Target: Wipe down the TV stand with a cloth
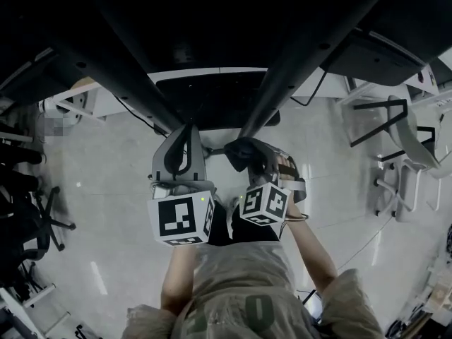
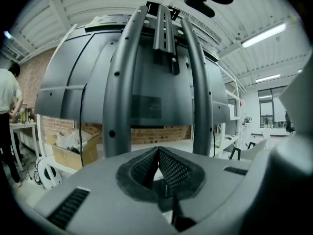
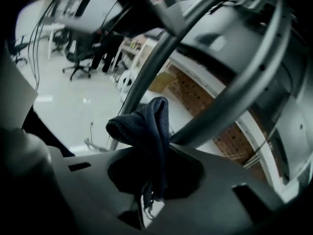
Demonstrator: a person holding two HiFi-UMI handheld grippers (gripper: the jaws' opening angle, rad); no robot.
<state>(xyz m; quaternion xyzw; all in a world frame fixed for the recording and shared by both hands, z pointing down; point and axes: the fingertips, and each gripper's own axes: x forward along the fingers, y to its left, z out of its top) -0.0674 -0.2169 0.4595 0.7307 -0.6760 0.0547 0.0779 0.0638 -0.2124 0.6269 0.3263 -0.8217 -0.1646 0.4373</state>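
Dark blue fabric cloth (image 3: 146,124): was pinched in right gripper (image 3: 149,180), beside an upright of the grey tubular metal TV stand (image 3: 230,97), contact unclear | left gripper (image 2: 157,155): jaws were together, empty | step judged: wiping uprights | next: press cloth along tube.

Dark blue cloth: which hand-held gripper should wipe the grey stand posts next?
Right. The right hand-held gripper is shut on the dark blue cloth beside a grey stand post; the left hand-held gripper is shut, empty.

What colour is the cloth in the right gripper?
The cloth is dark blue; it shows best in the right gripper view.
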